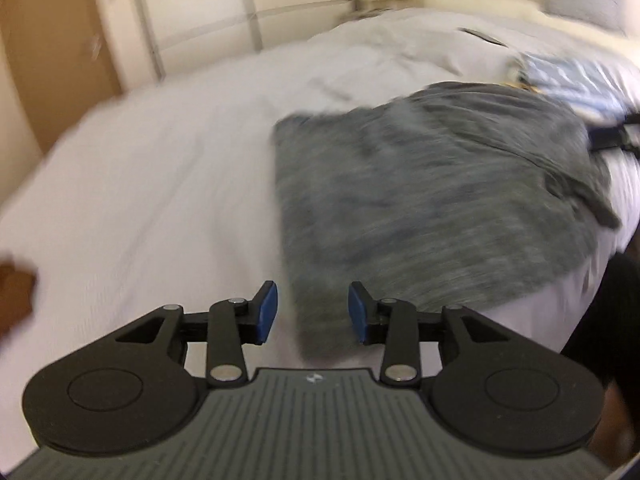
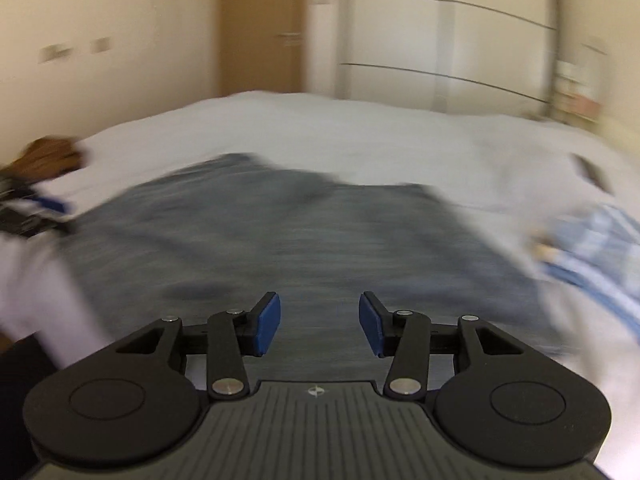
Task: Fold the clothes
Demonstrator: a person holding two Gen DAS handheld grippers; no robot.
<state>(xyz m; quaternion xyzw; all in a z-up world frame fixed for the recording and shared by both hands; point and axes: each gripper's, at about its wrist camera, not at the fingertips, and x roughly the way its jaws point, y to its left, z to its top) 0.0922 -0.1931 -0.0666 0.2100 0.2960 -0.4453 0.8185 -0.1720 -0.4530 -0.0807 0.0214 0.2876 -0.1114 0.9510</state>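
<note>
Grey garment (image 1: 432,200) flat on bed (image 1: 160,168) — L gripper (image 1: 313,312) & R gripper (image 2: 319,324) fingers wide, holding nothing.

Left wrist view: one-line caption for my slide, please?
Open left gripper poised over the near edge of a grey garment spread on a white bed.
</note>
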